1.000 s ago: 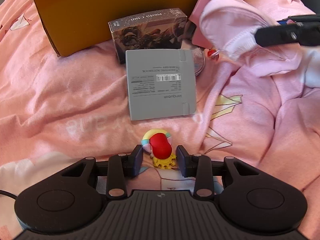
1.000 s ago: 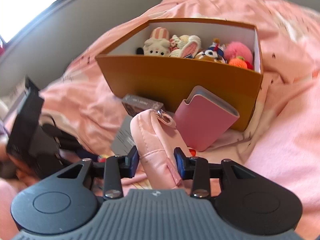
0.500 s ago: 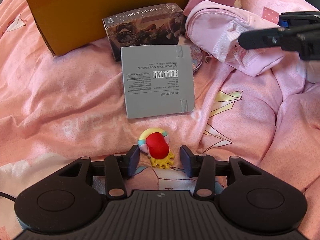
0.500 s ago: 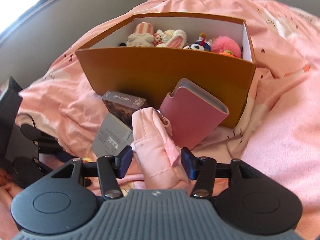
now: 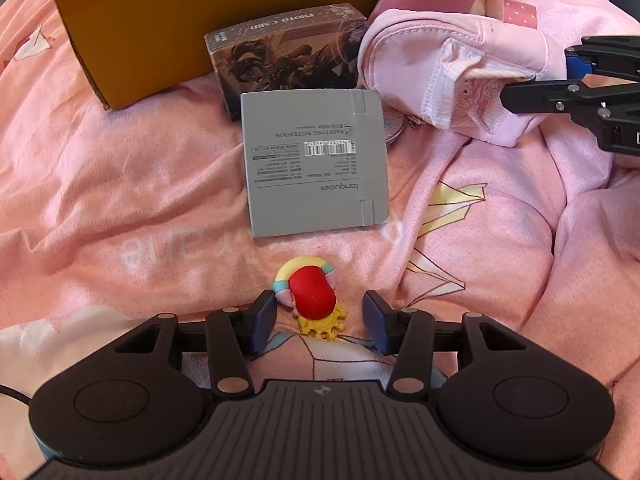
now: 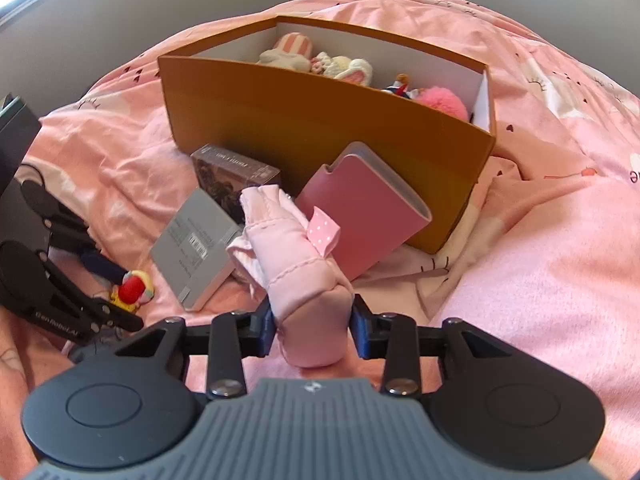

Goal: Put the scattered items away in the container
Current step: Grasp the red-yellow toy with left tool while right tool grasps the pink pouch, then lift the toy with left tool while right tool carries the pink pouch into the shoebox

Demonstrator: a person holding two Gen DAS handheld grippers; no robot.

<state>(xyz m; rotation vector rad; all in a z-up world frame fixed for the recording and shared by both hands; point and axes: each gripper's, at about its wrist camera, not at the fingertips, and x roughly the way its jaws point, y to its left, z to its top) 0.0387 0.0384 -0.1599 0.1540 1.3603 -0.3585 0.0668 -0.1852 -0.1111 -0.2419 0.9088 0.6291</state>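
Covering the bed, a pink printed duvet [image 6: 560, 264] carries everything. The orange cardboard box [image 6: 320, 120] stands on it with plush toys [image 6: 320, 62] already inside. A dusty-pink card holder [image 6: 360, 216] leans against the box's front wall, and a dark photo-card box [image 5: 288, 52] lies just beside that wall. A grey painting notebook [image 5: 316, 160] lies flat on the duvet, its top edge touching the photo-card box. The right hand-held gripper [image 6: 313, 325] is closing on one end of a pale pink fabric pouch [image 6: 296, 256], pads against its sides. The left hand-held gripper [image 5: 320, 320] points steeply down, jaws opening around a small red-and-yellow toy figure [image 5: 312, 296] on the duvet; the right pad stands clear of the toy.
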